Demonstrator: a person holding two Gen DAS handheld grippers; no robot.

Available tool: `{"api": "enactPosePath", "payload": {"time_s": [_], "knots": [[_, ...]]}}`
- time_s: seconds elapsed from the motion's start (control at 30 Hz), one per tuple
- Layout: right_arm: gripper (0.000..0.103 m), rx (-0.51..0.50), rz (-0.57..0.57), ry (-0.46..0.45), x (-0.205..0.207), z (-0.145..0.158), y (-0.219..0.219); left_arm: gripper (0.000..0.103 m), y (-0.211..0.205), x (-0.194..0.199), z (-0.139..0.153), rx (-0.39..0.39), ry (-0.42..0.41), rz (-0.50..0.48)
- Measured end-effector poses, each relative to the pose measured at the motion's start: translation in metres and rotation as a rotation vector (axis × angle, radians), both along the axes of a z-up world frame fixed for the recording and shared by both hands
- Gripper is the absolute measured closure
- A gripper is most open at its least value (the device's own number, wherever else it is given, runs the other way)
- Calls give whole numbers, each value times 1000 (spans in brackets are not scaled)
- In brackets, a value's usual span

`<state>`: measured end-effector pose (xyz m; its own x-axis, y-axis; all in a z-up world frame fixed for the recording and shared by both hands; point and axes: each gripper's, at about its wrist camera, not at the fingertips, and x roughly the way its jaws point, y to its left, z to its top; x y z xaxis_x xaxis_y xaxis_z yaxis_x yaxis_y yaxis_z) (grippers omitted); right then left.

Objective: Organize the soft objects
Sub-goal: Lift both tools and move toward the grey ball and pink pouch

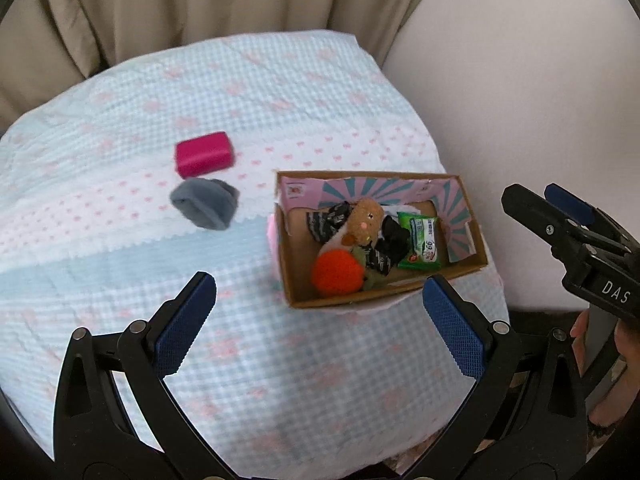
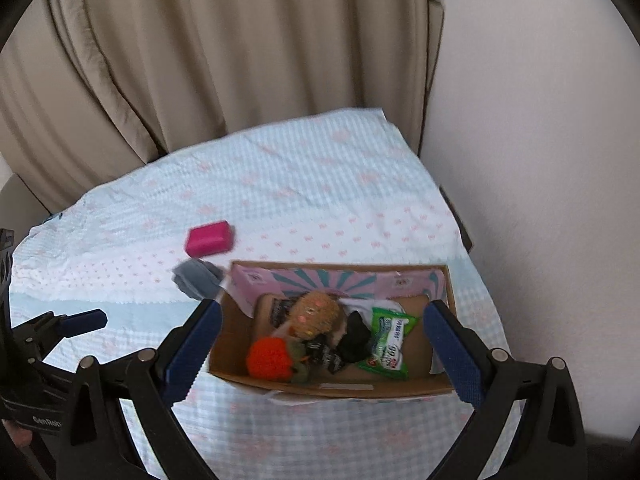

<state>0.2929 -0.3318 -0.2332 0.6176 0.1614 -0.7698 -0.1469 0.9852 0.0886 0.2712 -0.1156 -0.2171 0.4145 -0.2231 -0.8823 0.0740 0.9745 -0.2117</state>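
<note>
A cardboard box [image 1: 468,268] [image 2: 400,392] sits on the bed's right side. It holds an orange knitted toy [image 1: 336,272] [image 2: 269,358], a brown plush [image 1: 362,220] [image 2: 314,314], black cloth [image 1: 394,240] [image 2: 354,338] and a green wipes pack [image 1: 420,244] [image 2: 390,344]. A pink block [image 1: 204,153] [image 2: 209,237] and a rolled grey cloth [image 1: 206,202] [image 2: 196,278] lie on the cover left of the box. My left gripper [image 1: 320,316] is open and empty, above the cover near the box's front left. My right gripper [image 2: 322,344] is open and empty over the box.
The bed has a blue checked cover with pink hearts [image 1: 120,260] [image 2: 300,184]. Beige curtains [image 1: 180,4] [image 2: 220,52] hang behind it and a white wall [image 1: 520,80] [image 2: 540,160] stands to the right. The right gripper's body [image 1: 572,236] shows in the left wrist view.
</note>
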Motion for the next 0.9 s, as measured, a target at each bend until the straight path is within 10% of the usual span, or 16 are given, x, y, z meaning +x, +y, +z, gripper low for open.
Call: {"api": "enactPosePath", "payload": {"time_s": [0.9], "knots": [[3, 1, 49, -237, -57, 80, 157, 0, 196, -63, 91, 43, -233, 209]]}}
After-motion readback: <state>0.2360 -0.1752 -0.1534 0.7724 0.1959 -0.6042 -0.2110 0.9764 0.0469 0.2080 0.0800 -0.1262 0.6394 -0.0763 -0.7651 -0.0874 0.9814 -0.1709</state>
